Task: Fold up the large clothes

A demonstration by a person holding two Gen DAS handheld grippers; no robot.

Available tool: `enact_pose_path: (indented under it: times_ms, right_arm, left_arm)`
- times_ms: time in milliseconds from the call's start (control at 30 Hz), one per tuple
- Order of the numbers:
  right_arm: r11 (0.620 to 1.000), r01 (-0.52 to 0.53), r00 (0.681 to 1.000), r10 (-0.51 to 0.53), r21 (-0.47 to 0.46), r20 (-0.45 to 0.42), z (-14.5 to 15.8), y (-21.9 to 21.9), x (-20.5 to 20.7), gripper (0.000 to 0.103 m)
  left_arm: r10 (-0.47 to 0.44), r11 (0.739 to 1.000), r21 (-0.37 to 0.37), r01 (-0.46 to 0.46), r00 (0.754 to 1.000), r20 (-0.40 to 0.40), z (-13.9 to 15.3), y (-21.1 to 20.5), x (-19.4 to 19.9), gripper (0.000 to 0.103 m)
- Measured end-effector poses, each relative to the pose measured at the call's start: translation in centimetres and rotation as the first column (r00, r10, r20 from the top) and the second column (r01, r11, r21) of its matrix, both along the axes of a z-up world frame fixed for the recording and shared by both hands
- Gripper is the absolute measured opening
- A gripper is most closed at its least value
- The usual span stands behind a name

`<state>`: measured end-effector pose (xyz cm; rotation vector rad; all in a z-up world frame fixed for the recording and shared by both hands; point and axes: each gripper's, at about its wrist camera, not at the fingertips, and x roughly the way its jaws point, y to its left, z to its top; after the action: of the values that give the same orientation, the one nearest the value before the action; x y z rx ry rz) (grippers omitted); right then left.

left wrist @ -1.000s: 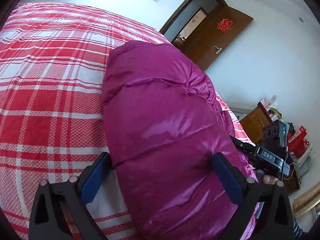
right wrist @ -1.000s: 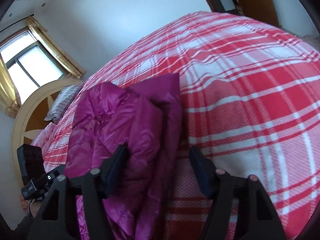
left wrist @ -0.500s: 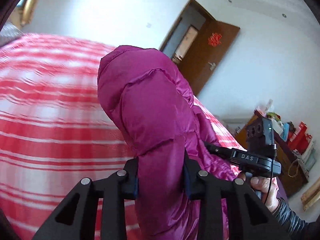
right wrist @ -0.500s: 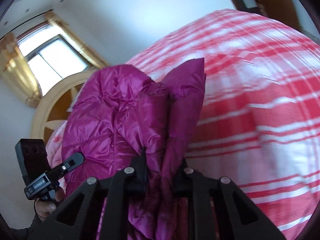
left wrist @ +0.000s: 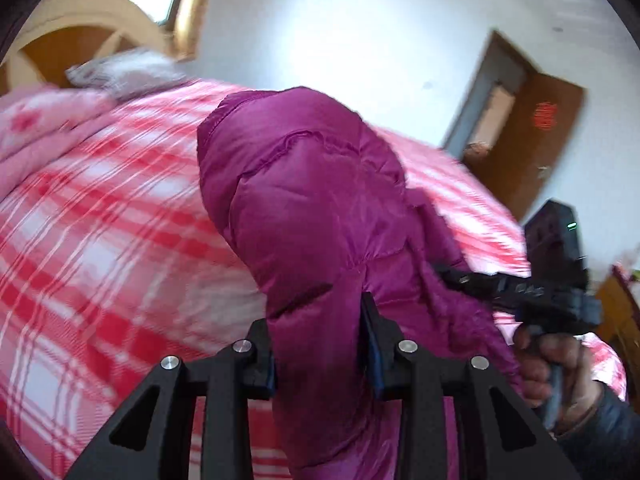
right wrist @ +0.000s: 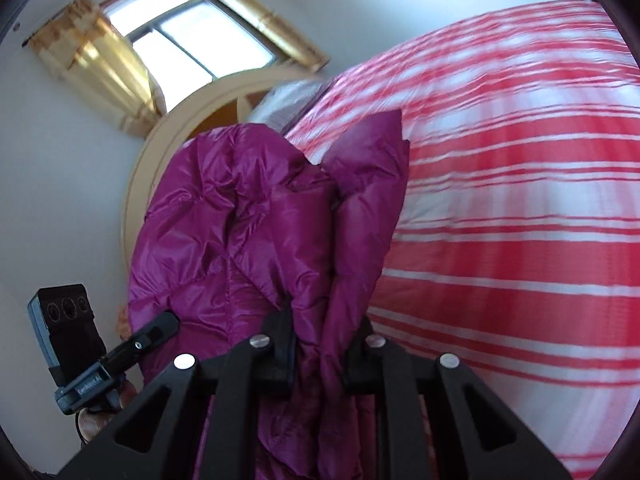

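Observation:
A puffy magenta down jacket [left wrist: 304,208] is lifted above a bed with a red and white plaid cover [left wrist: 100,248]. My left gripper [left wrist: 320,340] is shut on a thick fold of the jacket, which bulges up past the fingers. My right gripper [right wrist: 324,344] is shut on another bunched edge of the jacket [right wrist: 248,224], which stands up in front of it. The right gripper also shows in the left wrist view [left wrist: 532,288], held by a hand at the jacket's right side. The left gripper shows in the right wrist view [right wrist: 100,364] at lower left.
The plaid bed [right wrist: 520,240] fills the area under the jacket. A round wooden headboard [right wrist: 168,140], a grey pillow [left wrist: 124,72] and a pink quilt [left wrist: 36,120] are at its head. A window with gold curtains [right wrist: 160,48] is behind. A brown door [left wrist: 536,140] stands open.
Both grippers have closed on the jacket and lifted it off the bed. Both views have swung up toward the headboard and window, and the jacket hangs higher between the grippers.

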<state>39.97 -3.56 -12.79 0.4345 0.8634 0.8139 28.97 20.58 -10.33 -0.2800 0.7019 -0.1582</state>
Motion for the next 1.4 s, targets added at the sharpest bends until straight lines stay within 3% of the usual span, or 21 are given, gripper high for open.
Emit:
enact_pose_path:
  times_ms: [133,233,567,667,767,800,967,1067,1400]
  right_arm:
    - [0.999,-0.012,0.999,0.010,-0.039,-0.047,-2.6,3.1,2.0,0.018]
    - [0.999,-0.002,0.996,-0.001,-0.036,-0.086,-4.0,2.6,2.7,0.018]
    - [0.999,-0.001,0.993,-0.005,-0.049,-0.118,-4.8,2.2,3.2,0.022]
    - [0.995,0.008,0.995,-0.018,-0.097,-0.100,-4.6,2.1,2.9,0.030]
    - [0.987,0.047,0.995,-0.060,-0.153,-0.083,-3.7,1.7,2.7,0.044]
    - [0.982,0.079,0.994,-0.090,-0.171,-0.061,-2.9,1.2,2.2,0.053]
    - [0.943,0.203,0.977,-0.179,-0.264,0.112,2.1,-0.5,-1.9,0.060]
    - [0.933,0.243,0.959,-0.189,-0.266,0.211,4.8,-0.9,-5.5,0.077]
    - [0.913,0.292,0.914,-0.178,-0.285,0.364,8.8,0.6,-13.7,0.087]
  left_arm:
    - [0.085,0.996,-0.001,-0.086,0.991,-0.106,-4.0,2.4,0.5,0.059]
    - [0.121,0.993,-0.003,-0.122,0.989,-0.090,-4.9,2.9,0.1,0.079]
    - [0.121,0.992,0.052,-0.118,0.990,-0.070,-4.7,2.0,0.1,0.079]
    - [0.132,0.986,0.113,-0.125,0.989,-0.065,-3.9,1.9,0.2,0.079]
    - [0.153,0.973,0.178,-0.144,0.988,-0.033,-2.4,1.3,-1.2,0.079]
    - [0.155,0.970,0.191,-0.150,0.988,-0.013,-1.8,1.2,-1.8,0.079]
    - [0.179,0.959,0.210,-0.190,0.981,0.069,1.5,1.1,-5.6,0.079]
    - [0.187,0.963,0.176,-0.204,0.976,0.110,3.3,1.4,-7.4,0.079]
    - [0.150,0.973,0.138,-0.186,0.959,0.239,8.8,0.3,-11.0,0.080]
